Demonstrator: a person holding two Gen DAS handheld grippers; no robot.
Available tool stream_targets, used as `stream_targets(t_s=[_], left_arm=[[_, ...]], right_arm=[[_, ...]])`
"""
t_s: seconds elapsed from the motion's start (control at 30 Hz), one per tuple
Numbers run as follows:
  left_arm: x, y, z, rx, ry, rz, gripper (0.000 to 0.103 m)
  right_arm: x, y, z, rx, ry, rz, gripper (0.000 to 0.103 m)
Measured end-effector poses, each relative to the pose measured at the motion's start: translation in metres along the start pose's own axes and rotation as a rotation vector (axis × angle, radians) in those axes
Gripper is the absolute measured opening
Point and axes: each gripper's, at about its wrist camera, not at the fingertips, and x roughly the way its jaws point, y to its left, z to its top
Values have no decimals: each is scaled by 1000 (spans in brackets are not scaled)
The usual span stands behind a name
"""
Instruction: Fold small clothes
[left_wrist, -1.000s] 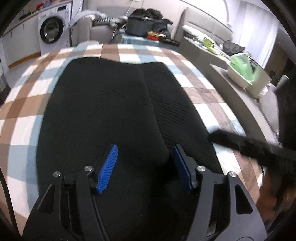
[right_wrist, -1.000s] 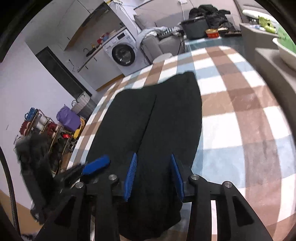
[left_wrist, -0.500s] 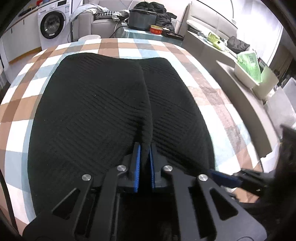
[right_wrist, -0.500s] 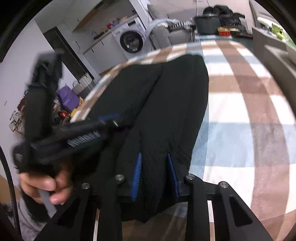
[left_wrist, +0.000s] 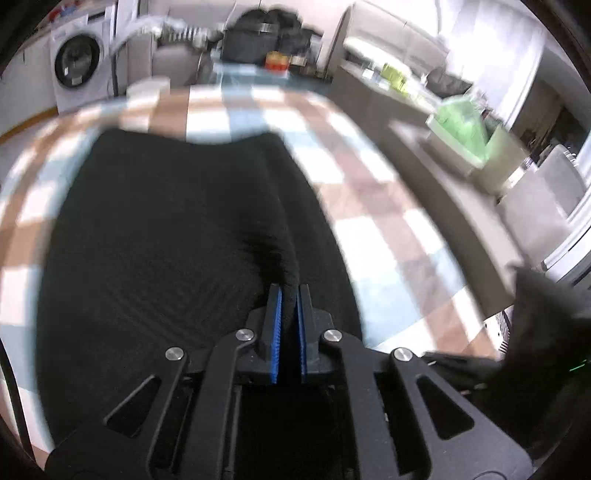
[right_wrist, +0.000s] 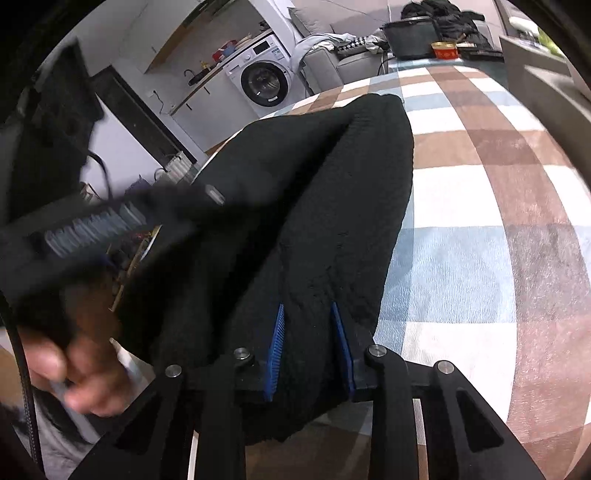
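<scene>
- The black knitted garment (left_wrist: 159, 240) lies spread on the checked cloth of the table (left_wrist: 373, 206). Its near hem is at the near edge of the table and hangs a little over it.
- The left gripper (left_wrist: 289, 295) is pinched almost fully together, with a thin ridge of the black knit caught between its blue pads (left_wrist: 276, 325).
- The right gripper (right_wrist: 309, 314) has just been closing. Its jaws stand partly apart, and a thicker bunch of the same hem fills the gap and presses against both pads.
- The knit looks soft, light and limp, so I judge it will sag and stretch when it is lifted. The hem, held at two points well apart, seems the best place to hold it.
- The left wrist view shows the middle seam and a green-filled bin (left_wrist: 476, 144) beside the far right edge.
- Only the right wrist view shows the person's hand (right_wrist: 74, 365) holding the left tool, and the washing machine (right_wrist: 264, 79) sharply.
</scene>
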Motion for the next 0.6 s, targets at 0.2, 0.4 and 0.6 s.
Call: stream_targets(t_s=[0.2, 0.4, 0.6], left_arm=[[4, 11, -9, -26, 13, -34, 28], [-27, 31, -17, -64, -26, -60, 44], [-61, 54, -34, -79, -68, -51, 47]], right_arm=[[-9, -6, 1, 52, 17, 7, 28], [-30, -6, 3, 75, -36, 8, 28], [-38, 20, -2, 17, -22, 127, 29]])
